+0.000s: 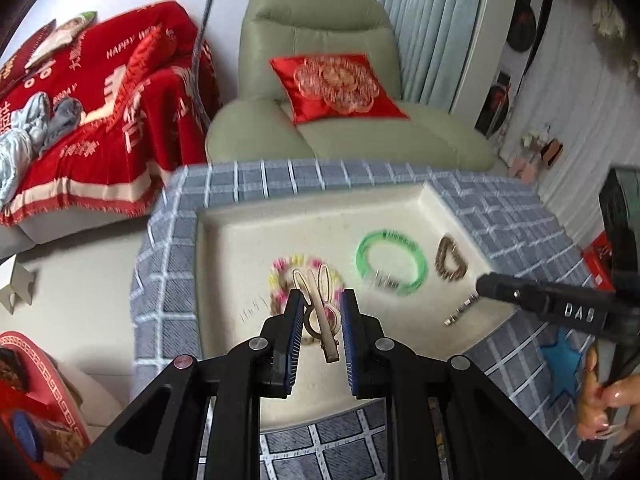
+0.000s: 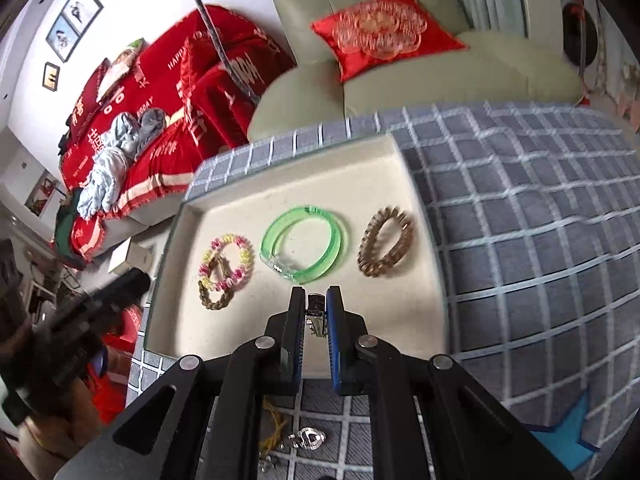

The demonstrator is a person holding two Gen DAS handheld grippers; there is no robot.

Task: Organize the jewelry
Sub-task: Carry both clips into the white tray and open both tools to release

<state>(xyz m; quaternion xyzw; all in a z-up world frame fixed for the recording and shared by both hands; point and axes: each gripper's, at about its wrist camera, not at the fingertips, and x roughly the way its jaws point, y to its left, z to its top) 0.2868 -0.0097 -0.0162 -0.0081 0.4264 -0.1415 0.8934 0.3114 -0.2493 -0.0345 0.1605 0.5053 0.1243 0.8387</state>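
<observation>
Two grippers: both hang over the cream tray (image 2: pixel 192 344), each clamped on a hair clip.
Left gripper (image 1: pixel 320 308): its blue pads press the sides of a beige rabbit-ear clip (image 1: pixel 322 312), ears pointing away toward the tray's far wall, metal tail toward the camera.
Right gripper (image 2: pixel 315 304): jaws almost together, nipping a small silver metal clip (image 2: pixel 316 312); in the left view the same clip hangs from its black tip above the tray's right side.
Just beyond the left gripper: a pink-and-yellow bead bracelet (image 2: pixel 228 260) lies on the tray floor, overlapping a brown braided ring (image 2: pixel 216 292).
Tray middle: a clear green bangle (image 2: pixel 302 242), flat, apart from the others.
Tray right: a brown coiled hair tie (image 2: pixel 384 242), near the right wall.
Under the tray: a grey checked cloth (image 2: pixel 540 240) with a blue star patch (image 2: pixel 568 428).
In front of the tray: a silver trinket (image 2: pixel 310 438) and yellow thread (image 2: pixel 274 428) on the cloth.
Further off: a green armchair (image 1: pixel 320 20) with a red cushion (image 1: pixel 336 86), a red throw (image 1: pixel 112 120) to its left.
Right edge: the person's hand (image 1: pixel 604 404) grips the right gripper's handle.
</observation>
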